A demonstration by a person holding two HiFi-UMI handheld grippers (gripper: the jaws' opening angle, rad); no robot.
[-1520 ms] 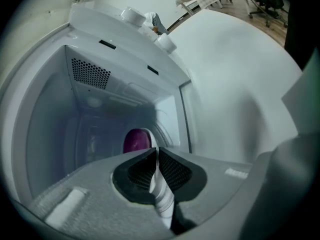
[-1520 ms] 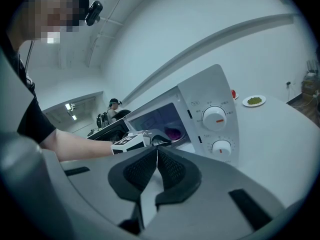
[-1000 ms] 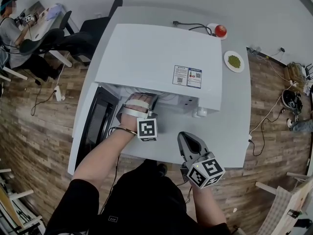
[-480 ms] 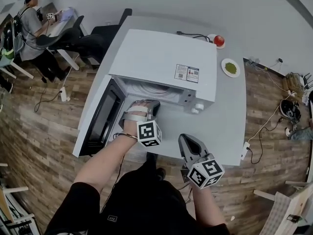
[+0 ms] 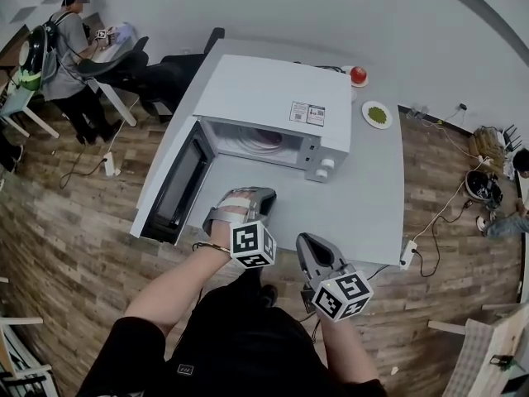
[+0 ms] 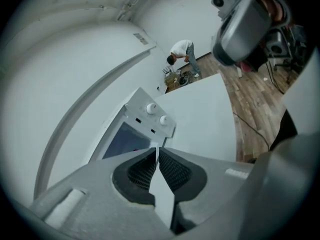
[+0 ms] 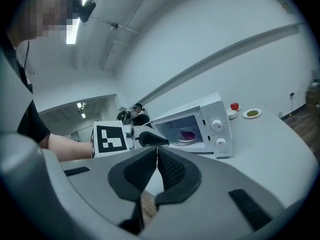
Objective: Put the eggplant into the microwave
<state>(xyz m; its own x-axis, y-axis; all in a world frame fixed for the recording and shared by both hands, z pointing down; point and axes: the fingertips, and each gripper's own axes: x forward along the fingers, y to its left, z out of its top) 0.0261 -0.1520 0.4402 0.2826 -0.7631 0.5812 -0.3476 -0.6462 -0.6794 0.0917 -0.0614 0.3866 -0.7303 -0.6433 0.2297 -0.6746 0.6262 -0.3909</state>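
The white microwave (image 5: 277, 98) stands on the white table (image 5: 364, 197) with its door (image 5: 176, 184) swung open to the left. In the right gripper view the purple eggplant (image 7: 188, 134) lies on the plate inside the cavity. My left gripper (image 5: 263, 195) hangs over the table in front of the opening, shut, with nothing between its pads. My right gripper (image 5: 307, 243) is beside it near the table's front edge, also shut and empty. The left gripper view looks at the microwave's knobs (image 6: 150, 109) from the right.
A red apple in a small white bowl (image 5: 358, 75) and a plate of green food (image 5: 377, 114) sit at the table's far right. A power strip (image 5: 408, 252) hangs at the right edge. A person (image 5: 70, 44) stands by a desk and chairs at the back left.
My left gripper has drawn back out of the microwave's opening toward the table's front edge. The right gripper has pulled back a little too. The microwave now looks farther away.
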